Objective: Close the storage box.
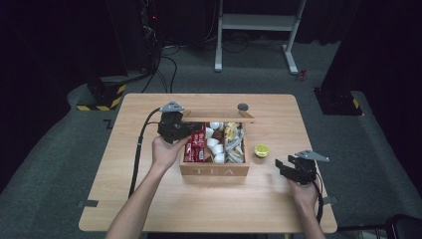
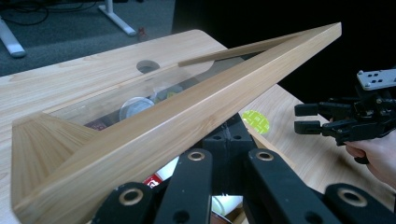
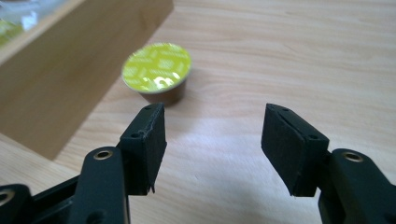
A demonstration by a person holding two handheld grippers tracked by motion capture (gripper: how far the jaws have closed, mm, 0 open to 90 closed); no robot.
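Nearest me, my right gripper (image 3: 212,140) hangs low over the counter (image 3: 289,56) with its jaws released and well apart, nothing between them, and the yellow-topped capsule (image 3: 156,70) sits upright just beyond one jaw tip, close beside the tea box (image 1: 214,171) wall. If I push in off-centre, I reckon that jaw will nudge the capsule into the wall or tip it. My left gripper (image 2: 224,158) is clenched on the raised lid (image 2: 187,121), which could drop shut if that grip slips.
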